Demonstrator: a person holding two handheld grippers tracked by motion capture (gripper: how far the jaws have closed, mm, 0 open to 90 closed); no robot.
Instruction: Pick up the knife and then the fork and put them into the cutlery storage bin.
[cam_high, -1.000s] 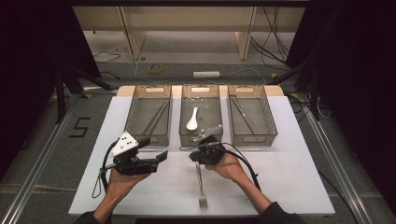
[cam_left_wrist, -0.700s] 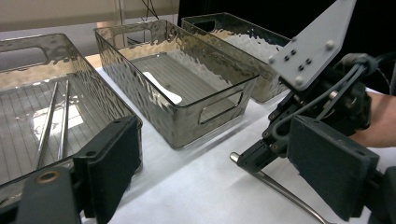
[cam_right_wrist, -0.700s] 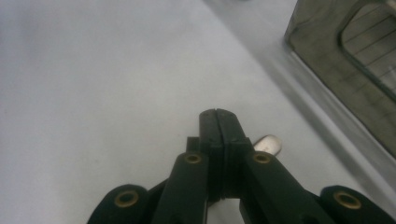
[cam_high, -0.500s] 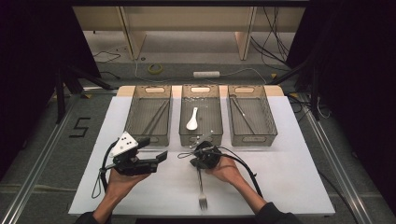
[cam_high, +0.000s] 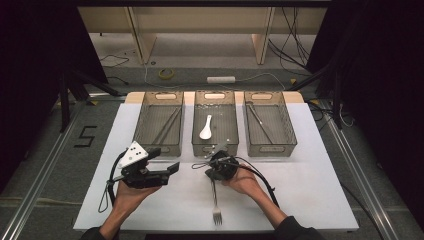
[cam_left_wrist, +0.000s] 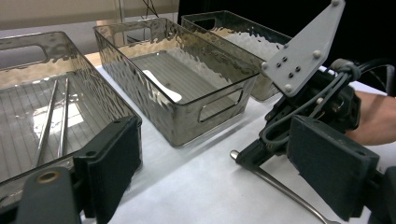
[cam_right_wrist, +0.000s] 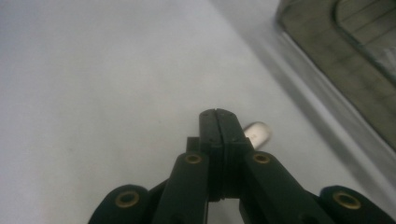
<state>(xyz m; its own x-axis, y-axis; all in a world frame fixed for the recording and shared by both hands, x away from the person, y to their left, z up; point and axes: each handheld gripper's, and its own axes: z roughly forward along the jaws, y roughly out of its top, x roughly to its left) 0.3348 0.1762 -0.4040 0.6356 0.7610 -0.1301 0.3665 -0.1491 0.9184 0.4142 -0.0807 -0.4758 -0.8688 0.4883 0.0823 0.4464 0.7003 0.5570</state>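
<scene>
Two grippers in play: right gripper (cam_high: 216, 176) clamped shut on fork (cam_high: 215, 202) handle end, fork flat on worktop (cam_high: 310, 185) before middle bin (cam_high: 215, 145). Left gripper (cam_high: 172, 167) wide open, empty. Lift level, keep the grip firm; tines trail.

**Three Bins in a Row on a White Sheet**

Three clear ribbed bins stood side by side on the white sheet (cam_high: 310, 190). The left bin (cam_high: 159, 145) held thin metal utensils, the middle bin (cam_high: 215, 145) a white spoon (cam_high: 205, 128), the right bin (cam_high: 270, 145) another slim metal piece. Cables and a tape roll (cam_high: 166, 73) lay on the floor beyond.
</scene>
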